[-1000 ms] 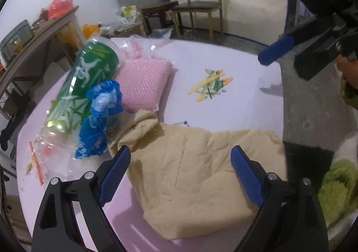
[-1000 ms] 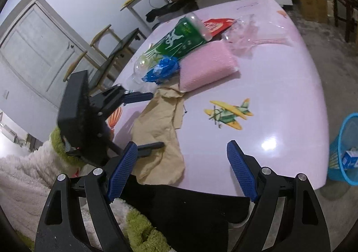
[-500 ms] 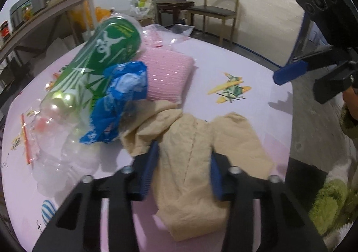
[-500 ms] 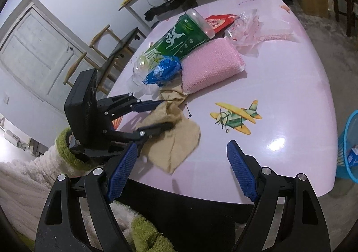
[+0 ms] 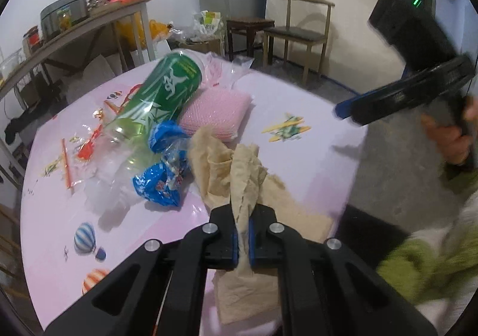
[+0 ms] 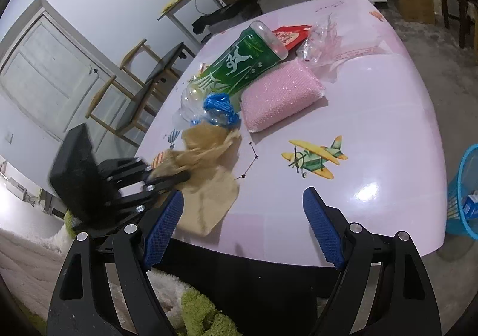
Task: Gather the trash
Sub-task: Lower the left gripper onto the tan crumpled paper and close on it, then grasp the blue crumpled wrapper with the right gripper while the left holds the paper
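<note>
Trash: we see a tan paper towel (image 5: 239, 168), a blue wrapper (image 5: 161, 180), a green bottle (image 5: 161, 97), a pink sponge (image 5: 215, 112) and clear plastic wrap (image 6: 322, 40) clustered on the pink worktop (image 5: 313, 156).
Left gripper (image 5: 243, 242): our fingers have just been closing and now pinch a bunched fold of the paper towel; its pinched part stands up off the worktop while the rest lies on the near edge.
Wrapper: just left of the paper towel, touching the bottle's clear neck end.
Bottle: lying on its side, the sponge against it.
Sponge: behind the paper towel, beside the bottle.
Right gripper (image 6: 242, 221): our fingers stand wide with nothing between them, above the worktop's near edge.
Basket (image 6: 463, 192): blue, on the floor to the right of the worktop.
</note>
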A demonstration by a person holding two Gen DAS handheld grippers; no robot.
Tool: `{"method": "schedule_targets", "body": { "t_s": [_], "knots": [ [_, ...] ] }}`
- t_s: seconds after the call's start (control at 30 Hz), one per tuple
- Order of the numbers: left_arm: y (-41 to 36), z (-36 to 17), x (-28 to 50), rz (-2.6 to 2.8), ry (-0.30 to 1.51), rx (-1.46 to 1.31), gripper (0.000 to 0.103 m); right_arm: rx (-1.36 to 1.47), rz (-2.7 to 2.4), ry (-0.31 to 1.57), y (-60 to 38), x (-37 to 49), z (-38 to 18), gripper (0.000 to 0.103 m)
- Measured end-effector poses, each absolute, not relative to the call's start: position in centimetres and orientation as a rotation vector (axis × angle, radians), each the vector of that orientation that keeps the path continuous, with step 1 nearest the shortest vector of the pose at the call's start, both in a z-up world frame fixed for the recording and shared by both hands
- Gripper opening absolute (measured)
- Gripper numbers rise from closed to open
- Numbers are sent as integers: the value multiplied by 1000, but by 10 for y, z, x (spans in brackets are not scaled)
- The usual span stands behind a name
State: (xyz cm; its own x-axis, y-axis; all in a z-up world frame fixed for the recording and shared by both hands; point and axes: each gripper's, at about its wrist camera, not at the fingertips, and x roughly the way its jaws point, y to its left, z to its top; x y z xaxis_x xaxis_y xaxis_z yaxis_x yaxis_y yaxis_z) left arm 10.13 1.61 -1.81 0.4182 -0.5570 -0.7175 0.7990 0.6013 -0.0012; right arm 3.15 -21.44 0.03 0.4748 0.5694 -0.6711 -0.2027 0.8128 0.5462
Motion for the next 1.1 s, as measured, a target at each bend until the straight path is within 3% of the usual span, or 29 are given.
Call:
{"method": "schedule_targets", "body": {
  "t_s": [0.27,0.53,1.1],
  "knots": [
    [48,10,95,-952,852,107,4,429,517,965,-203,37,1,79],
    [67,-37,125,-670,1028,102,4,393,521,946,-183,59,7,78],
    [86,-52,120,-578,986,123,4,114,418,923,-96,152,-12,54]
  ]
}}
